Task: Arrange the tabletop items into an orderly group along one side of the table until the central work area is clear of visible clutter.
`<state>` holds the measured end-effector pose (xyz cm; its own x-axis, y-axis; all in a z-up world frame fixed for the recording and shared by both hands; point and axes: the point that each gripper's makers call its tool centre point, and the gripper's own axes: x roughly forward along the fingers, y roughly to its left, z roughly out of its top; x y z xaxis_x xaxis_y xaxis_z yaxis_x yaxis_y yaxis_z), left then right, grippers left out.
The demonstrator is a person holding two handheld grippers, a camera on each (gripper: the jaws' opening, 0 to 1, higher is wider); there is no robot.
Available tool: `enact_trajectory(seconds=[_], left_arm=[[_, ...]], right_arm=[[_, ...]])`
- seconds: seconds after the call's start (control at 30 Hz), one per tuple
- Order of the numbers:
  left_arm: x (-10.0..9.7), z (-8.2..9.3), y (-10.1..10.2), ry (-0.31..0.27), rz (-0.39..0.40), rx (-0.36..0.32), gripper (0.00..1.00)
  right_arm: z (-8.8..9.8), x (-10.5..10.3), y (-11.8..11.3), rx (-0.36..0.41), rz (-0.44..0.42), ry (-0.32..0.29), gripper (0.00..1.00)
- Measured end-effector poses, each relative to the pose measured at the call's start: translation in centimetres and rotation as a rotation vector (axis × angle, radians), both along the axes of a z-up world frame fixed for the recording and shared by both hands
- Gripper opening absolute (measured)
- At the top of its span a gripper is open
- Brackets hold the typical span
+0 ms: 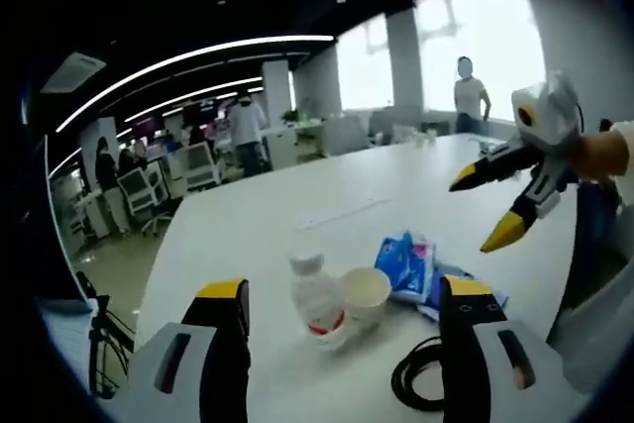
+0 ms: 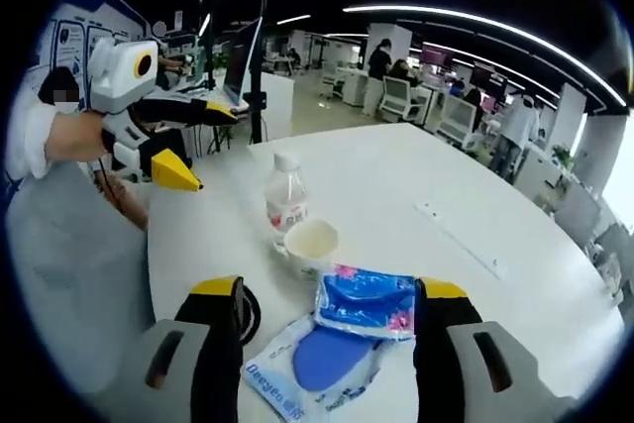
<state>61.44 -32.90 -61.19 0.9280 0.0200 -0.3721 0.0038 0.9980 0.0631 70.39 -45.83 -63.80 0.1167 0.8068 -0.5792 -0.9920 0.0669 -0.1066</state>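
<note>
I hold both grippers above the white worktop [image 1: 297, 205] with nothing between their jaws; the left gripper [image 1: 342, 344] and the right gripper [image 2: 327, 344] both stand spread wide, released.

I judge the tidying barely begun, or else nearly grouped: the items sit in one loose cluster near my edge of the worktop. Taking the paper cup [image 2: 311, 245] as landmark, the small plastic bottle [image 2: 285, 197] stands upright, touching or just beside it on the far side in the right gripper view. The blue snack packet [image 2: 367, 302] lies just on the near side of the cup, overlapping a second blue-and-white packet [image 2: 317, 364] nearer still. A coil of black cable [image 1: 421, 373] lies close to the cup. The rest of the worktop beyond the cup looks bare apart from a long flush strip.

The cable is half hidden behind my jaws, the packet print is too blurred to read, and I cannot tell whether the cup holds anything.
</note>
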Motion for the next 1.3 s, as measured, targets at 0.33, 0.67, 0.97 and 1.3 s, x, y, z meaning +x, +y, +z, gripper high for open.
enact_trajectory(seconds=[0.33,0.67,0.97,1.3], left_arm=[[1.9,-1.6,-3.1,0.043,-0.018,0.006,0.74],[3.3,-3.1,-5.6,0.069,-0.003,-0.015,0.72],[4.5,-3.9,-7.4,0.098,-0.004,-0.025,0.68],[6.1,-4.8,-7.9,0.116,0.03,-0.057,0.65]], right_arm=[[-2.1,1.8,-2.1,-0.014,-0.014,0.047,0.67],[-3.2,3.7,-3.0,-0.02,-0.017,0.063,0.67],[-3.6,5.4,-3.7,-0.013,-0.027,0.074,0.67],[-4.3,6.3,-3.8,-0.019,-0.027,0.09,0.67]])
